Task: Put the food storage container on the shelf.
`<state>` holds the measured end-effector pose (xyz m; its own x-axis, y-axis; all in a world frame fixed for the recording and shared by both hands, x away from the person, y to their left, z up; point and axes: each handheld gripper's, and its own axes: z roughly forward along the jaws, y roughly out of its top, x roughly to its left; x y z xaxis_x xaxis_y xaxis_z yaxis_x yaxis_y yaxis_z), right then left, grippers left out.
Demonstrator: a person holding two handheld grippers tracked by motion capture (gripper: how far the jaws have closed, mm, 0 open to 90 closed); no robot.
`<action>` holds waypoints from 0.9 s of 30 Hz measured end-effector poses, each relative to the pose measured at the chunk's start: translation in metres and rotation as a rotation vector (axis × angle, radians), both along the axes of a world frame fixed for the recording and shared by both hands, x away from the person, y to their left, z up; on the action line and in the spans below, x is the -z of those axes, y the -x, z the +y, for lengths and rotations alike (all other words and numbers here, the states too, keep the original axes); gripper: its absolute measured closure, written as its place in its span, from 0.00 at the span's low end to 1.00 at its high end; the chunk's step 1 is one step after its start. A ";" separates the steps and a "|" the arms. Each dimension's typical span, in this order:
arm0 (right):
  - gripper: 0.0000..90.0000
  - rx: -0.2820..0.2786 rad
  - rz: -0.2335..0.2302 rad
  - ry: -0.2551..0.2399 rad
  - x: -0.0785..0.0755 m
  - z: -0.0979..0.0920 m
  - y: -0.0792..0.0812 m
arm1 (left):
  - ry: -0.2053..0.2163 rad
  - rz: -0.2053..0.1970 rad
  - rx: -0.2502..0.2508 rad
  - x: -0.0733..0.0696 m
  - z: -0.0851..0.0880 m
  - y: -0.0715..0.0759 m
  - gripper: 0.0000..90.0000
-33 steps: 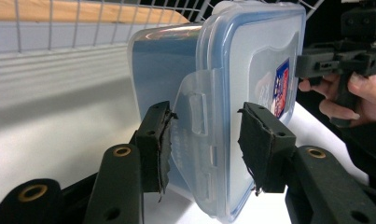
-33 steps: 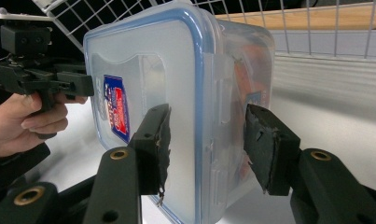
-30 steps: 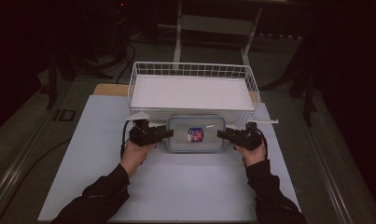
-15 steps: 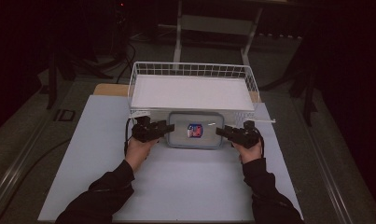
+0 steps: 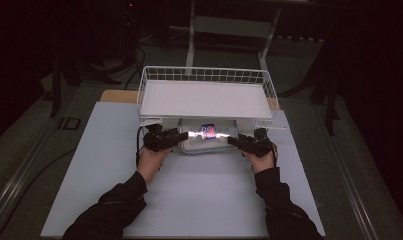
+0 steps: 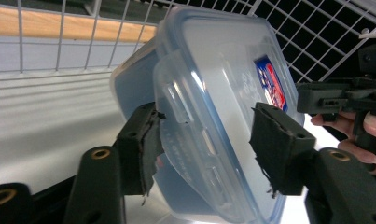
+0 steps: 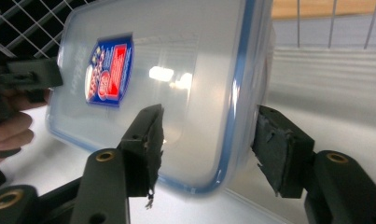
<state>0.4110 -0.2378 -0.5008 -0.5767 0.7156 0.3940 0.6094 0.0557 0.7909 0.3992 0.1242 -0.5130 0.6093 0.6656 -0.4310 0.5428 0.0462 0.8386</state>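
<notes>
A clear plastic container [image 5: 206,135] with a blue-sealed lid and a red and blue label [image 5: 208,131] lies on the white table, its far part under the front edge of the wire basket [image 5: 206,71]. My left gripper [image 5: 181,136] straddles its left end. In the left gripper view the jaws [image 6: 206,149] stand either side of the lid's edge [image 6: 213,79], and they have just been opening. My right gripper [image 5: 232,141] straddles the other end. Its jaws [image 7: 209,140] have also just been opening, with a gap between the right-hand pad [image 7: 279,149] and the container's side [image 7: 176,56].
The white wire basket stands raised at the back of the table, with a white liner [image 5: 204,99] inside it. A wooden board [image 5: 119,96] shows behind its left corner. The white tabletop [image 5: 204,195] stretches toward the person. The room around is dark.
The container and both hands have shifted slightly away from the person, so the container now sits partly under the basket's front edge.
</notes>
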 end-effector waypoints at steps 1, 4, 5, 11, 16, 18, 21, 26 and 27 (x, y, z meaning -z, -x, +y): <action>0.48 0.000 0.000 0.000 0.000 0.000 0.000 | 0.000 0.000 0.000 0.000 0.000 0.000 0.46; 0.48 0.023 0.019 -0.021 0.002 0.001 -0.001 | 0.013 0.009 -0.019 0.002 -0.002 0.000 0.44; 0.47 0.029 0.022 -0.022 0.002 0.002 -0.001 | 0.015 0.007 -0.021 0.003 -0.002 0.000 0.43; 0.46 0.061 0.046 -0.050 0.003 0.002 -0.002 | 0.028 0.021 -0.044 0.006 -0.003 -0.001 0.40; 0.45 0.078 0.051 -0.068 0.004 0.003 -0.003 | 0.006 0.031 -0.060 0.006 -0.003 -0.001 0.35; 0.45 0.085 0.054 -0.074 0.003 0.004 -0.003 | -0.003 0.041 -0.070 0.008 -0.004 0.000 0.32; 0.45 0.095 0.059 -0.073 0.002 0.004 -0.003 | 0.000 0.033 -0.072 0.009 -0.004 0.001 0.31; 0.44 0.106 0.046 -0.074 0.003 0.004 -0.001 | -0.035 0.011 -0.077 0.007 -0.005 0.005 0.26; 0.44 0.106 0.042 -0.075 0.003 0.004 0.000 | -0.036 -0.001 -0.071 0.007 -0.004 0.007 0.24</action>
<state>0.4107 -0.2342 -0.5034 -0.4816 0.7390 0.4711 0.6412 -0.0694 0.7643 0.3922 0.1198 -0.5196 0.5604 0.7223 -0.4053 0.5387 0.0539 0.8408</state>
